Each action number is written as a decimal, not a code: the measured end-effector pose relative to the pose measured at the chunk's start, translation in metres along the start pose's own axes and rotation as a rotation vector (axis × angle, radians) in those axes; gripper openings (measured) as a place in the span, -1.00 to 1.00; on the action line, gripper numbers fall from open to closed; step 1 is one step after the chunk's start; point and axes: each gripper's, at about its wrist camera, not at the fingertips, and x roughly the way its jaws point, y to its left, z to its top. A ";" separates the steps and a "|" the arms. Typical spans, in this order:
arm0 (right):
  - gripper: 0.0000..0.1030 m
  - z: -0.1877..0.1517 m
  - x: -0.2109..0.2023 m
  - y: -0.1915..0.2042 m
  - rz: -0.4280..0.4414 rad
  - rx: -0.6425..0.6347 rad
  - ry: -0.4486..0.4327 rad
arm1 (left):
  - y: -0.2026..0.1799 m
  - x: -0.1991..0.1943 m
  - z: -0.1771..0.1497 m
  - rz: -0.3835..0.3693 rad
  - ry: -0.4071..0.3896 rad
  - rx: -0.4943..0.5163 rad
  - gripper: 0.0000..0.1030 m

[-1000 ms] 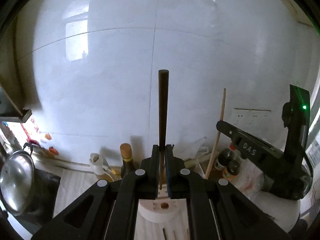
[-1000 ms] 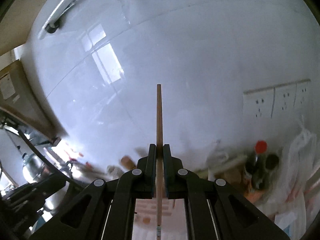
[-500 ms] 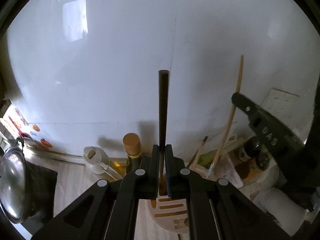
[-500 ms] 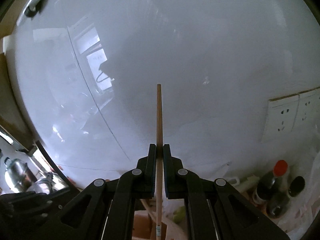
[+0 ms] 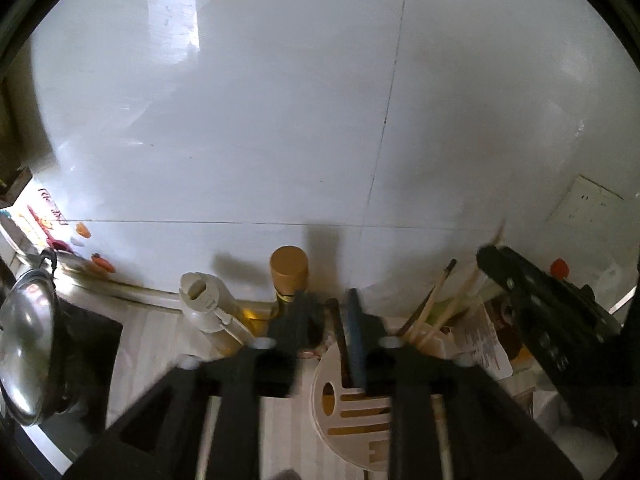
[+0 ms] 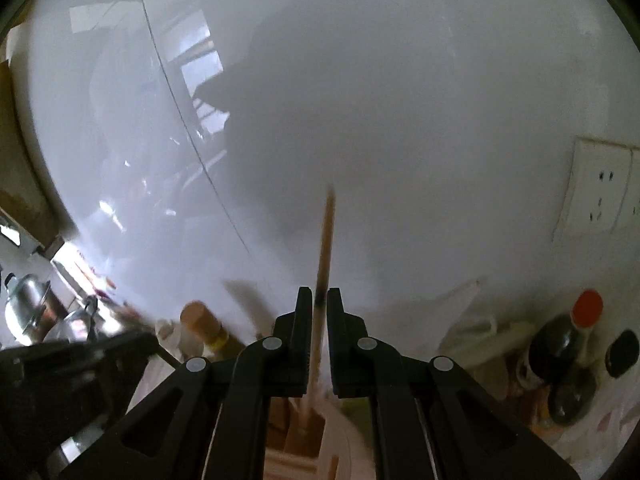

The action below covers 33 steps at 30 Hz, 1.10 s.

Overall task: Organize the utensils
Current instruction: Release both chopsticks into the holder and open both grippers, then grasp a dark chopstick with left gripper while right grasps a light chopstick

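My left gripper (image 5: 330,312) is open over a cream slotted utensil holder (image 5: 352,412). The dark chopstick (image 5: 340,336) it held has dropped low between the fingers and stands in the holder's top. Several wooden chopsticks (image 5: 432,308) lean in the holder's right part. My right gripper (image 6: 319,300) shows jaws slightly apart with a light wooden chopstick (image 6: 325,240) between them, blurred, its lower end in the holder (image 6: 340,440). The right gripper's body (image 5: 560,320) shows at the right of the left wrist view.
A white tiled wall fills both views. A gold-capped bottle (image 5: 289,268) and a white bottle (image 5: 204,300) stand left of the holder. A steel pot lid (image 5: 24,344) is far left. Dark sauce bottles (image 6: 568,344) and a wall socket (image 6: 600,188) are at the right.
Both grippers have moved down to the holder. My left jaws have opened and the dark chopstick has slid down into the holder. The right jaws have parted and the wooden chopstick sits lower.
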 end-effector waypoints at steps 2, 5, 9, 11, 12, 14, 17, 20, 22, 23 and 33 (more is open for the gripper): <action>-0.44 -0.005 -0.009 -0.002 -0.003 -0.007 0.006 | 0.001 -0.005 -0.002 0.017 -0.014 -0.013 0.42; -0.33 -0.014 -0.023 -0.009 -0.003 -0.005 0.014 | 0.004 -0.013 -0.007 0.045 -0.043 -0.017 0.64; 0.11 -0.022 -0.045 -0.015 -0.001 0.019 0.006 | 0.006 -0.021 -0.020 0.072 -0.055 -0.023 1.00; 0.34 -0.025 -0.056 -0.020 -0.003 0.031 0.006 | 0.005 -0.026 -0.029 0.098 -0.067 -0.014 1.00; 0.49 -0.029 -0.064 -0.023 -0.001 0.039 0.010 | 0.005 -0.027 -0.035 0.100 -0.066 -0.017 1.00; 0.66 -0.035 -0.077 -0.029 -0.010 0.047 0.016 | 0.004 -0.031 -0.045 0.093 -0.059 -0.026 1.00; 0.86 -0.050 -0.095 -0.034 -0.039 0.048 0.032 | 0.001 -0.036 -0.067 0.086 -0.041 -0.033 1.00; 0.90 -0.073 -0.109 -0.042 -0.091 0.045 0.067 | -0.004 -0.033 -0.097 0.077 0.005 -0.036 1.00; 0.90 -0.093 -0.113 -0.052 -0.113 0.055 0.114 | -0.008 -0.029 -0.114 0.078 0.040 -0.031 1.00; 0.90 -0.100 -0.114 -0.056 -0.119 0.065 0.133 | -0.010 -0.023 -0.126 0.078 0.066 -0.024 1.00; -0.15 -0.214 -0.090 -0.130 -0.172 0.222 0.457 | -0.036 0.032 -0.231 0.140 0.323 0.041 0.99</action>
